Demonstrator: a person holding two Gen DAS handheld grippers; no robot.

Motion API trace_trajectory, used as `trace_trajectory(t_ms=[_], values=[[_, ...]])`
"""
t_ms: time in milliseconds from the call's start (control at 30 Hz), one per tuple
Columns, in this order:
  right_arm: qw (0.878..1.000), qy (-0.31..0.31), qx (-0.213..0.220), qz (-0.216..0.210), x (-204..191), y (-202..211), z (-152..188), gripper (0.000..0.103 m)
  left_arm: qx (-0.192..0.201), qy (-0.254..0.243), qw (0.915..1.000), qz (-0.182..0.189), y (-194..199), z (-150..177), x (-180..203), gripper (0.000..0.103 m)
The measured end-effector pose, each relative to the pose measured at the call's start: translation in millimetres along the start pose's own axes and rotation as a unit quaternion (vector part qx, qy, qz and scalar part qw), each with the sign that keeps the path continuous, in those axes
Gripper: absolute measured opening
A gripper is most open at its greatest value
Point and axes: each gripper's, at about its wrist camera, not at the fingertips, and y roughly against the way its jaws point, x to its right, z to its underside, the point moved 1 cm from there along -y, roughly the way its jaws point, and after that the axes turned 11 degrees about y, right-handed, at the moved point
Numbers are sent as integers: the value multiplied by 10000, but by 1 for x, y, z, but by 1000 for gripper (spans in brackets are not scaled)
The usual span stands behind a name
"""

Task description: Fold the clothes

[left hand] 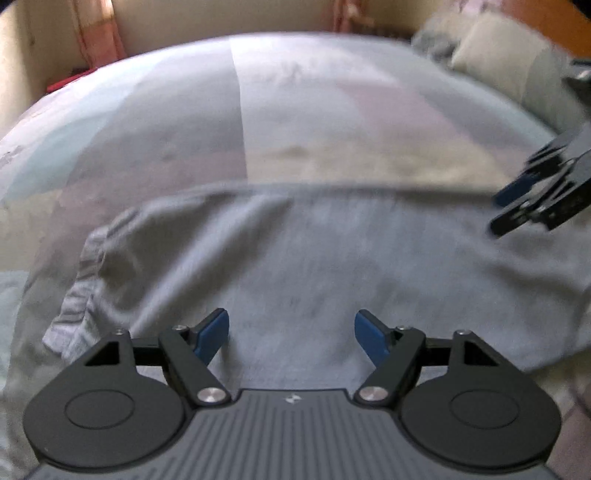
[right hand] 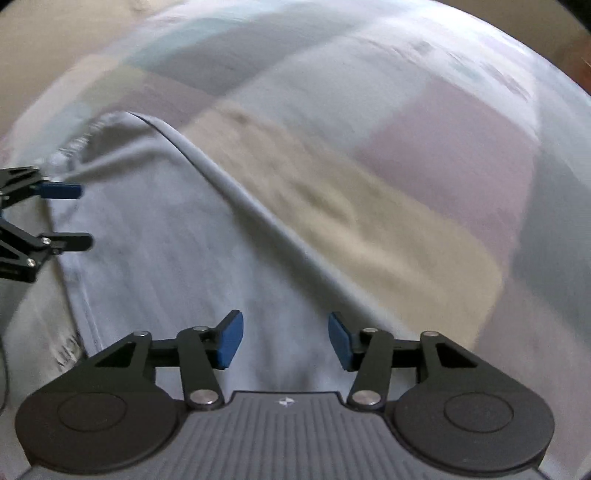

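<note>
A pale grey garment point(left hand: 295, 254) lies folded flat across the bed, its ribbed hem bunched at the left end. My left gripper point(left hand: 291, 336) hovers over the garment's near part, open, with nothing between its blue pads. In the same view the right gripper point(left hand: 506, 210) reaches in from the right above the garment's far edge. In the right wrist view the garment point(right hand: 177, 258) runs from lower middle to upper left with a rounded fold edge. My right gripper point(right hand: 286, 339) stands open above it, its pads apart and holding nothing. The left gripper point(right hand: 79, 216) shows at the left edge, open.
The bed carries a patchwork cover point(left hand: 280, 110) in grey, pink, beige and pale green blocks. Pillows and a grey heap point(left hand: 491, 55) lie at the back right. A beige wall and pink curtain point(left hand: 96, 33) stand behind the bed. Both views are blurred by motion.
</note>
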Motion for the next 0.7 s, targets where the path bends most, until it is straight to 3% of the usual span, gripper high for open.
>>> trace_trajectory(t_ms=[67,100,133,300,367,500,700], values=[[9980,-341,-114,512,-10,-7,16,62,-115,-45,9999,-77,3,13,-4,75],[9965,-502,-40,671,-18,-7,21,71,-97,52,9999,-55,8,18,-8,76],[9957,-599,23,701,-28,-6,23,75,-97,130,9999,-51,12,22,-10,76],[9961,-801,314,214,-79,10,26,74,-126,163,9995,-221,35,22,-12,75],[9945,-891,421,349,-80,20,29,74,-11,27,9999,-143,42,14,-8,75],[9843,-1352,402,1062,-40,43,51,74,121,-426,9989,-153,36,-5,13,75],[9453,-2393,3,2216,61,60,123,75,110,-572,9982,-145,4,-10,37,75]])
